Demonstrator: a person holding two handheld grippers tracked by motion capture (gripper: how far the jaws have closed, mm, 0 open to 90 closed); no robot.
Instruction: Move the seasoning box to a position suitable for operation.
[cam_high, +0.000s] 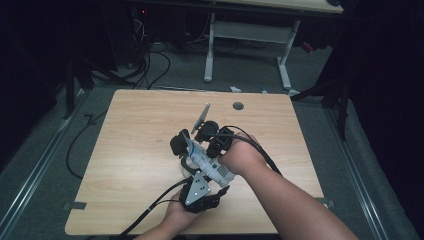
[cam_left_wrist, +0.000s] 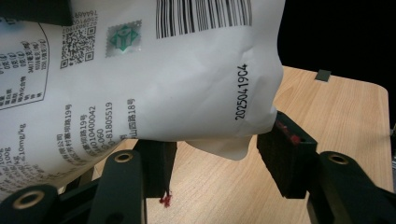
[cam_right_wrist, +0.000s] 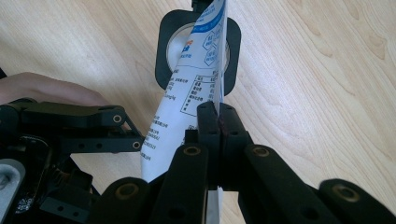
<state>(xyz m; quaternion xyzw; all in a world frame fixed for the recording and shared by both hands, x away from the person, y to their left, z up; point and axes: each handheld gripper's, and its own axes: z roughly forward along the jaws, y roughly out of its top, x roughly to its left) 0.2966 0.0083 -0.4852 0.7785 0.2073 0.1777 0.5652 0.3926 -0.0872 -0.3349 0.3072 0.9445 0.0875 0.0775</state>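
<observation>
Nearest you, your left tool (cam_high: 200, 192) sits at the counter's (cam_high: 140, 150) front edge, its 2 jaws standing apart around the lower corner of a white printed pouch (cam_left_wrist: 154, 79). In the left gripper view, the right-hand pad (cam_left_wrist: 287, 154) touches the pouch's crimped edge, while the left-hand pad (cam_left_wrist: 156, 165) sits just under the pouch, so this reads as a loose cradle rather than a squeeze, probably to steady the pouch. Beyond it, your right tool (cam_right_wrist: 218, 116) is closed tight on the pouch's thin edge, holding the pouch (cam_right_wrist: 198, 70) upright on edge above the wood. Farther off, past the pouch, a black square holder with a round pale centre (cam_right_wrist: 198, 51) rests on the counter, likely where the pouch is headed.
</observation>
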